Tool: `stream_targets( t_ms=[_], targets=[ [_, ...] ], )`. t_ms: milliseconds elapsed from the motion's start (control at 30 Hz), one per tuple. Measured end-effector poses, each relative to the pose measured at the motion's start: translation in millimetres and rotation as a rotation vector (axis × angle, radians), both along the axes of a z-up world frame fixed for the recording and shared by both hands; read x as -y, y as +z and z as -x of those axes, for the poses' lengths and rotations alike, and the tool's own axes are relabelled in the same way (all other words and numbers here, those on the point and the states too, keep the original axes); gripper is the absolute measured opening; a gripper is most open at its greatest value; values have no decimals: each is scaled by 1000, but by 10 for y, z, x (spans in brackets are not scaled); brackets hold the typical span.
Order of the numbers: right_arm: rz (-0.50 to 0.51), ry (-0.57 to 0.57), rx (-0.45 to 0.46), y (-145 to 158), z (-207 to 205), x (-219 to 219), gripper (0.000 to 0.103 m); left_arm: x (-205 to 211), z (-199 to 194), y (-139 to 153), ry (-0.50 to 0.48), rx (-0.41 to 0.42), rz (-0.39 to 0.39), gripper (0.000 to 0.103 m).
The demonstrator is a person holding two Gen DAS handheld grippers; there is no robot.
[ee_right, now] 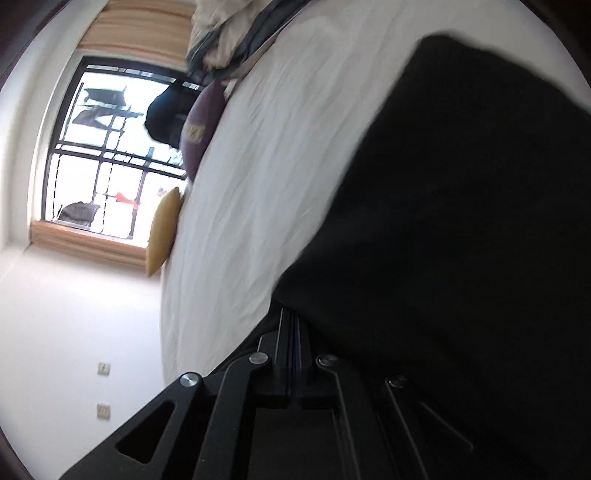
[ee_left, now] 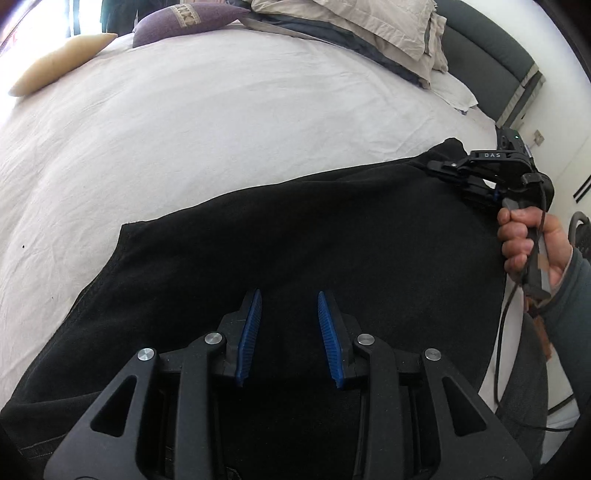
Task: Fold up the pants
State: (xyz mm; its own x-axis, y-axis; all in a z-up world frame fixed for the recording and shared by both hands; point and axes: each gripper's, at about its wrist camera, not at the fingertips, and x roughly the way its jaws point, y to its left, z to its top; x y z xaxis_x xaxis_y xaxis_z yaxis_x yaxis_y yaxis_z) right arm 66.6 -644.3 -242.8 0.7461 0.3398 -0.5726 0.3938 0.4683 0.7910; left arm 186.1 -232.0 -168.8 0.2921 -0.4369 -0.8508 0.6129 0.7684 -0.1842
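The black pants (ee_left: 295, 236) lie spread on the white bed sheet (ee_left: 221, 122). My left gripper (ee_left: 290, 299) is open just above the middle of the fabric, blue pads apart with nothing between them. My right gripper (ee_left: 443, 168) is at the pants' far right corner, held by a hand (ee_left: 524, 240), and its fingers are pinched on the cloth edge. In the right wrist view the camera is rolled sideways; the gripper (ee_right: 291, 317) is shut, and the black pants (ee_right: 461, 221) drape over its right side.
A tan pillow (ee_left: 55, 66) and a purple cushion (ee_left: 184, 20) lie at the far edge of the bed. Rumpled beige bedding (ee_left: 369, 26) is piled by the grey headboard (ee_left: 491, 62). A window (ee_right: 110, 158) is beyond the bed.
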Motion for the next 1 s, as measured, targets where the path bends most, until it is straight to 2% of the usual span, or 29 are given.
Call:
stream_targets(
  t_ms=[67, 133, 167, 200, 267, 300, 367, 433, 467, 500, 533, 733, 867, 1000],
  targets=[
    [42, -155, -17, -3, 339, 469, 0, 15, 41, 4, 0, 14, -11, 31],
    [69, -282, -54, 96, 686, 756, 0, 18, 93, 20, 7, 19, -25, 31],
    [66, -322, -64, 165, 846, 824, 2, 27, 119, 42, 7, 21, -29, 31],
    [66, -346, -69, 249, 977, 821, 11, 34, 161, 70, 0, 26, -27, 31],
    [2, -288, 43, 417, 1121, 644, 15, 88, 261, 116, -14, 41, -25, 31],
    [-24, -234, 105, 449, 1186, 564, 27, 98, 333, 144, -27, 41, -16, 31],
    [-19, -134, 135, 468, 1109, 308, 44, 148, 454, 108, -54, 35, -35, 31],
    [-15, -107, 94, 333, 973, 184, 44, 186, 550, 39, -64, 50, -78, 31],
    [-20, -139, 17, 216, 908, 208, 39, 191, 584, 18, -64, 57, -88, 31],
    [-47, -176, -36, 78, 965, 292, 4, 188, 606, 23, -60, 55, -86, 31],
    [-63, -209, -65, -6, 1018, 355, 0, 191, 616, 35, -58, 48, -80, 31],
    [-73, -350, -8, -110, 1650, 566, 0, 238, 628, -12, -45, 43, -71, 31],
    [-10, -335, -48, -22, 1546, 561, 0, 230, 667, -6, -39, 52, -86, 31],
    [-7, -374, -71, 6, 1627, 552, 0, 91, 785, 19, -29, 54, -76, 31]
  ],
)
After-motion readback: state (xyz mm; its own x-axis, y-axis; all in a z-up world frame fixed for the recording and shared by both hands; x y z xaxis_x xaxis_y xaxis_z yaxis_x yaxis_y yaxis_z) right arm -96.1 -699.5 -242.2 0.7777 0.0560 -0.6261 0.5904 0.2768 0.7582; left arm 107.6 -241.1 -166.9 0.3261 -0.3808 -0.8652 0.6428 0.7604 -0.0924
